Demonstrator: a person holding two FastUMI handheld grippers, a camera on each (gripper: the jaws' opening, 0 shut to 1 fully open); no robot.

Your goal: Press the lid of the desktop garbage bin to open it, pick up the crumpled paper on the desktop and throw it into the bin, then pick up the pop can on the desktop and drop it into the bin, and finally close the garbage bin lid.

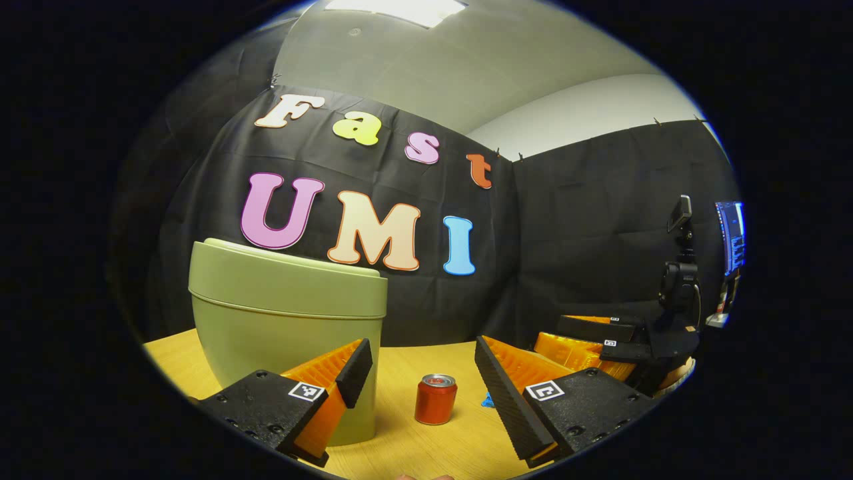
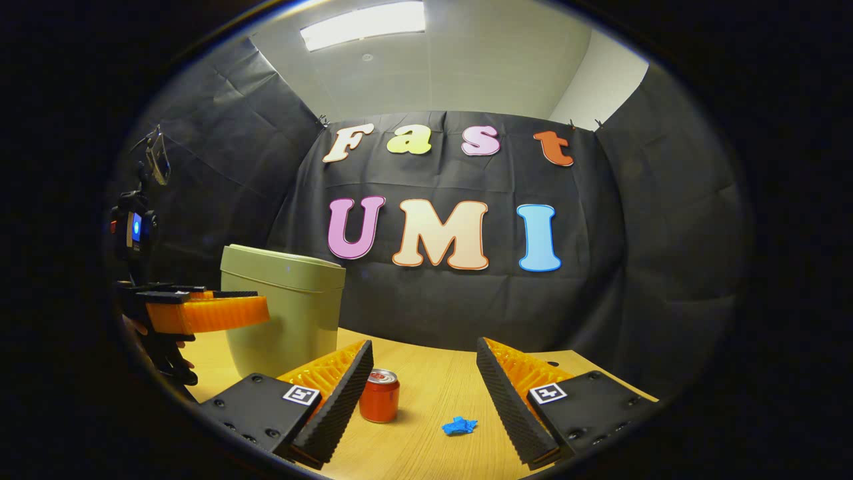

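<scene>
A pale green bin (image 1: pixel 286 333) with its lid (image 1: pixel 286 280) down stands on the wooden desk (image 1: pixel 426 447), at the left in the left gripper view. A red pop can (image 1: pixel 436 399) stands upright right of it. My left gripper (image 1: pixel 416 373) is open, above the desk, short of the bin and can. In the right gripper view the bin (image 2: pixel 286 307) is left of centre, the can (image 2: pixel 379 396) beside it, and a small blue crumpled paper (image 2: pixel 460 425) lies on the desk. My right gripper (image 2: pixel 423 380) is open and holds nothing.
The other gripper (image 1: pixel 600 340) shows at the right of the left gripper view, and a gripper with a hand (image 2: pixel 200 310) at the left of the right gripper view. Black cloth walls close the desk behind and at both sides. A camera stand (image 1: pixel 680 267) is at the right.
</scene>
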